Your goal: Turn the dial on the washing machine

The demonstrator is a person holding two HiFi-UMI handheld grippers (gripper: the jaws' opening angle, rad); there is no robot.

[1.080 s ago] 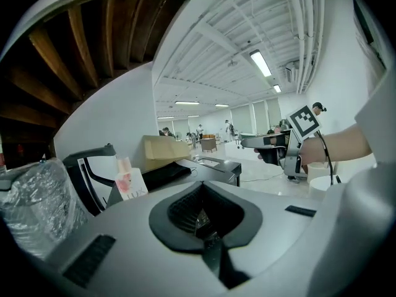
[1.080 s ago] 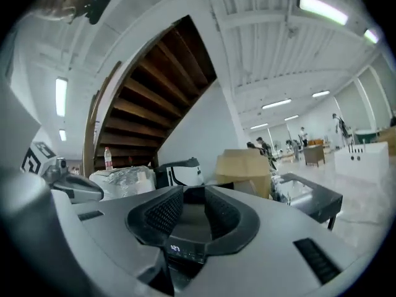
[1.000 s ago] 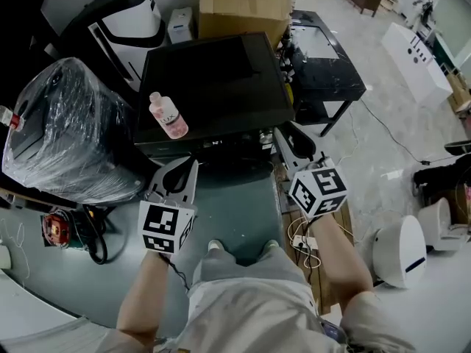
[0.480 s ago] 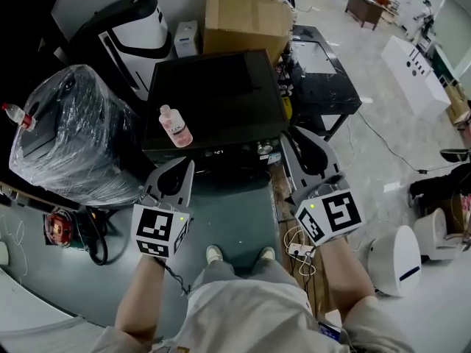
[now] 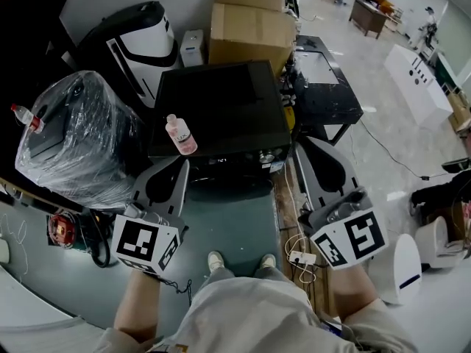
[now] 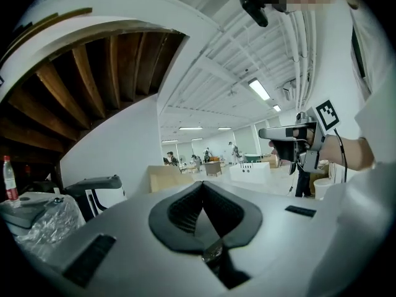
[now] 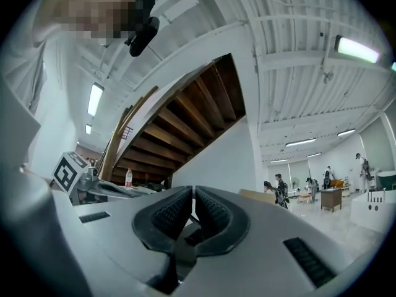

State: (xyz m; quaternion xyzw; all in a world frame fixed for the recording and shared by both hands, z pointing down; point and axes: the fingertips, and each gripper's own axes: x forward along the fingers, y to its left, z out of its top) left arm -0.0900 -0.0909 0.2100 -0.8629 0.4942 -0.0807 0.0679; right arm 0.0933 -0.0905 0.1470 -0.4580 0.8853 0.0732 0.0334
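washing machine [image 5: 221, 105], a matte black box w/ flat lid, sits at 12 o'clock in the head view. its dial [image 5: 263, 156], a small shiny knob, is on the front strip toward 5 o'clock. clear bottle [image 5: 180, 134] w/ pink label lies at the lid's 9 o'clock, print unreadable. each marker cube [image 5: 143, 243] bears black-white squares. left gripper [image 5: 176, 165]: ribbed pads together, empty. right gripper [image 5: 303, 144]: jaws just been closing, hairline slit left, nothing between. only the gripper views show us the timber stair underside [image 7: 185, 122].
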